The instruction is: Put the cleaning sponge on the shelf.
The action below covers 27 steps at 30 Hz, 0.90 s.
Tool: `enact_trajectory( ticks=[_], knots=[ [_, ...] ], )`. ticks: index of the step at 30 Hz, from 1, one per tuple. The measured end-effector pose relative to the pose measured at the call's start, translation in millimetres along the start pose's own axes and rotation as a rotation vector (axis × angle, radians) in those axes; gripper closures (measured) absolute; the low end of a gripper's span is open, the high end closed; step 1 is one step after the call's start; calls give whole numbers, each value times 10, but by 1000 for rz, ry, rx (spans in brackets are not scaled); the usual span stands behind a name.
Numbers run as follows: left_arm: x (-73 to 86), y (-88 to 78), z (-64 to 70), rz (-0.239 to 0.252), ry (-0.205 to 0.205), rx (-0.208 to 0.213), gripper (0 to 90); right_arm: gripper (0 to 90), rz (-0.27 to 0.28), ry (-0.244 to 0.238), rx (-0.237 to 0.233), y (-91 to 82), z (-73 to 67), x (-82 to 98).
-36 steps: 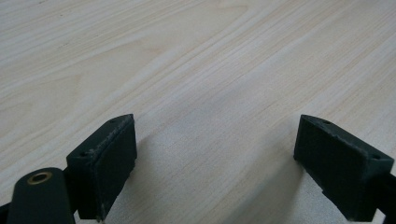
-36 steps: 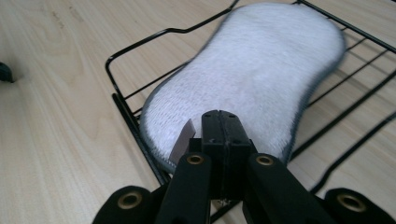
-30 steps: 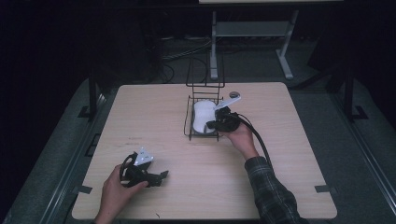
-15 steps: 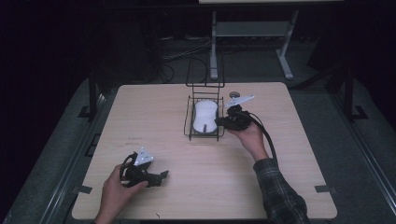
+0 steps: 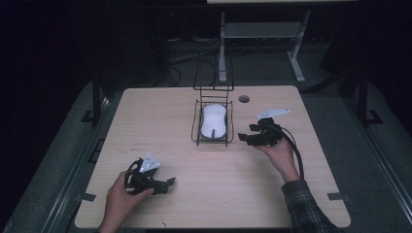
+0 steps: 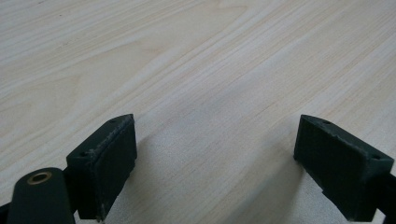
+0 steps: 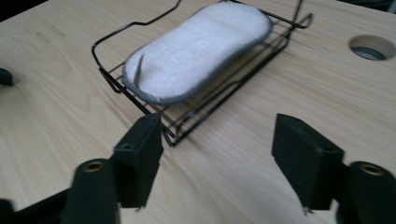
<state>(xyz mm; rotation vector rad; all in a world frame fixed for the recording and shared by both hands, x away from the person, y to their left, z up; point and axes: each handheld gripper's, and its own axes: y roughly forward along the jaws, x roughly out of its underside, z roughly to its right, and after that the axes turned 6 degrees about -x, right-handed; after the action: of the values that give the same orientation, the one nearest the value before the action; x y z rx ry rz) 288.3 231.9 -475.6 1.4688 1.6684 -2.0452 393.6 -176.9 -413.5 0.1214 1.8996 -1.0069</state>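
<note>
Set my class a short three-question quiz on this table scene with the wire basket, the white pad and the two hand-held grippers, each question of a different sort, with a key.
1. True or false: the white pad lies inside the black wire basket.
2. Which way do the jaws of the right gripper stand? A shut on the pad; B apart with nothing between them; C shut on the basket wire.
3. Fill in: the left gripper is held over the bare wooden ____.

Key
1. True.
2. B. Its jaws have just been opening and stand beside the basket, apart from it.
3. Table.
</note>
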Motion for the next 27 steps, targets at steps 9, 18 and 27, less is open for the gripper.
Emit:
enact_trajectory(
  ticks=[9, 18, 27],
  knots=[
    [1, 2, 0, 3, -1, 0, 123, 138, -9, 29, 53, -237, -29, 388],
    [2, 3, 2, 4, -2, -1, 124, 92, -24, 64, 86, -491, -167, 815],
    [2, 3, 3, 5, -3, -2, 124, 77, -59, 96, 143, -665, -180, 1260]
  ],
)
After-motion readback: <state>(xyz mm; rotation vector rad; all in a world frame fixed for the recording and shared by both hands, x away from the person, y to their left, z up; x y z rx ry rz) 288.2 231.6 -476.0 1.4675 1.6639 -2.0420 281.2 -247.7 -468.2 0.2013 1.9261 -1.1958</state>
